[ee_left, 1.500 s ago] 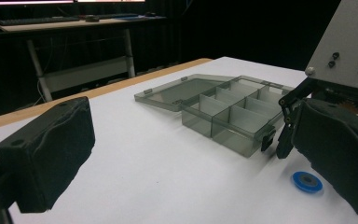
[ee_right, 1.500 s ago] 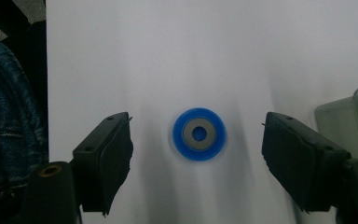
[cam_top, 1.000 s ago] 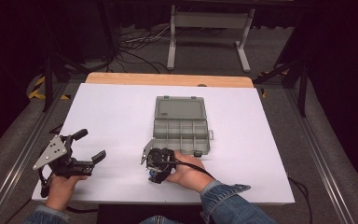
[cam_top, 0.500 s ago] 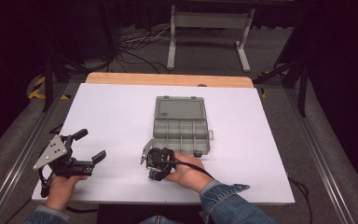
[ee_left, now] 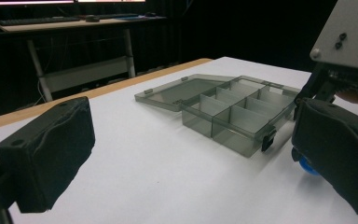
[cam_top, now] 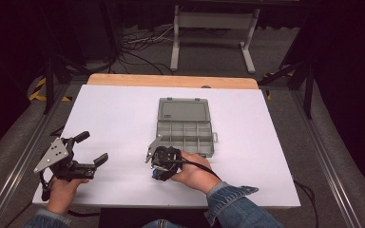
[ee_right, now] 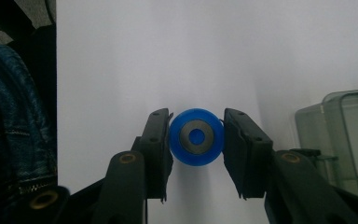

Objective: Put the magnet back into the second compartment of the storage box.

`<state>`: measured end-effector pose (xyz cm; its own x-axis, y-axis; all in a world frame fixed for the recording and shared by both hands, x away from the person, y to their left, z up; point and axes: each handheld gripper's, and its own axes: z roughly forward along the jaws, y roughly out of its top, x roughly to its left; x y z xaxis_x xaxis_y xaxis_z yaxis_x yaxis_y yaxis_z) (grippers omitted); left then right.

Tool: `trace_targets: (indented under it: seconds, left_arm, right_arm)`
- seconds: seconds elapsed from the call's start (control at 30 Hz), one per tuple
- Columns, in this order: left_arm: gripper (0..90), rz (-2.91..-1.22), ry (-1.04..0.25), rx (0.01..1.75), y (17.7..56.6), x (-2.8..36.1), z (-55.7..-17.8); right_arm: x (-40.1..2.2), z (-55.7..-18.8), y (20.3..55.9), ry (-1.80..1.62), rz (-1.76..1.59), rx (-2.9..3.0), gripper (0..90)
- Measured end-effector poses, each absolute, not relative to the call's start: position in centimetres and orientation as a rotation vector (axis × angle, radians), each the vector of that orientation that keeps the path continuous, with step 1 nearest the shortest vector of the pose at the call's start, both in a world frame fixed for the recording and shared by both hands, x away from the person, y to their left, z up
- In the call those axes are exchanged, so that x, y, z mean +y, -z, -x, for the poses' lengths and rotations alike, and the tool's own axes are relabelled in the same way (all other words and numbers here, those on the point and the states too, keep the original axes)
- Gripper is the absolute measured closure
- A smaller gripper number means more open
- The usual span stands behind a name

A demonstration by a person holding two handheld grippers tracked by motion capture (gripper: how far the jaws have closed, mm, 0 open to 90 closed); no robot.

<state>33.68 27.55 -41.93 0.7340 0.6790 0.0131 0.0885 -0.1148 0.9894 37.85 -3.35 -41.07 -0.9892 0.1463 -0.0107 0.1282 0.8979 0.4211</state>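
Right gripper [ee_right: 196, 140]: clenched on a blue wheel [ee_right: 196, 136], both pads pressed against its rim; the jaws have just been closing, with the wheel between them. It points down at the table [cam_top: 123, 114], near the front edge and just left of the box's front left corner.
Blue wheel: round, with a grey ring and a blue hub on its face. In the high view it is a sliver of blue [cam_top: 157, 175] under the gripper body; in the left gripper view a blue arc [ee_left: 307, 165] shows past the right-hand jaw, the rest covered.
Left gripper [cam_top: 91, 148]: released, jaws spread wide with nothing between them, near the table's front left corner and well apart from the wheel.
Compartment box [cam_top: 185, 128]: grey, see-through, lid laid open flat toward the far edge, near the table's middle. What lies in the compartments is hard to make out; they look bare. In the right gripper view one corner [ee_right: 345, 135] is cut off by the frame.
Right hand [cam_top: 195, 173]: wrapped round the gripper, hiding its handle.
Denim sleeve [cam_top: 240, 209]: cut off at the lower frame edge.
Left hand [cam_top: 64, 192]: partly hidden under its gripper.
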Motion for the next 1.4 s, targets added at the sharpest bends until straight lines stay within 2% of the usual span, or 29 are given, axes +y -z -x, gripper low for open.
trace_targets:
  seconds: [0.43,0.93,1.4]
  left_arm:
    - [0.1,-1.626,-0.561,0.631,42.0,27.6,-33.7]
    - [0.2,-1.628,-0.567,0.633,41.9,27.6,-33.7]
    - [0.2,-1.631,-0.565,0.632,41.9,27.6,-33.7]
  right_arm:
    - [-4.7,-38.2,38.0,-0.724,-0.236,2.974,62.7]
    - [-5.8,-38.9,36.2,-0.801,-0.261,2.933,62.7]
    - [-7.3,-41.3,34.4,-0.843,-0.359,2.852,62.7]
